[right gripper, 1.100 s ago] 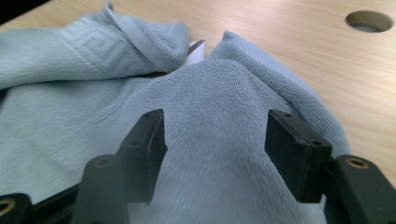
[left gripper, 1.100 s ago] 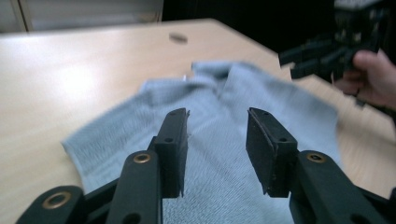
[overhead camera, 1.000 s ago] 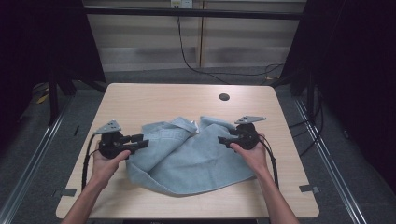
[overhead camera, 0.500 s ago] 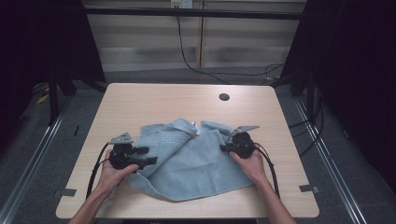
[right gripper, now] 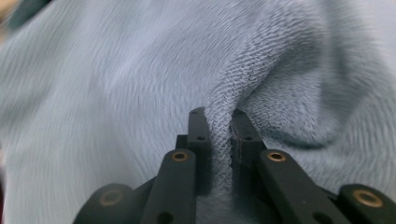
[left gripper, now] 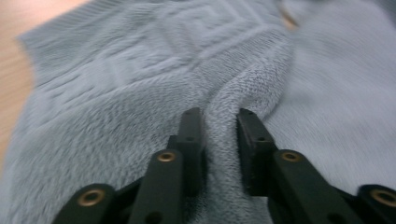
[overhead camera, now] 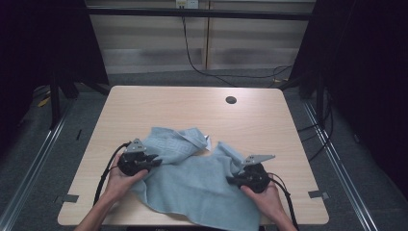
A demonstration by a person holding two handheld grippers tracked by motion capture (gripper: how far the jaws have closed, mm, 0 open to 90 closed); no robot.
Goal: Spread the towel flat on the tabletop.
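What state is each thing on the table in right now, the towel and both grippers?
towel: crumpled, spread on the table, pinched at two folds.
left gripper: jaws just closed onto a towel fold.
right gripper: shut on a towel fold.

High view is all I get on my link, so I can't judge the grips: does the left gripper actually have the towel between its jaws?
Observer: Yes. In the left gripper view a raised ridge of the towel runs between the left gripper jaws, which have just been closing on it.
Operator: And the right one?
Observer: The right gripper pinches a narrower fold, its pads pressed against the cloth on both sides.
Operator: Any pattern on the cloth near the left one?
Observer: A woven band of angular key shapes lies ahead of its jaws, towards the bare table.
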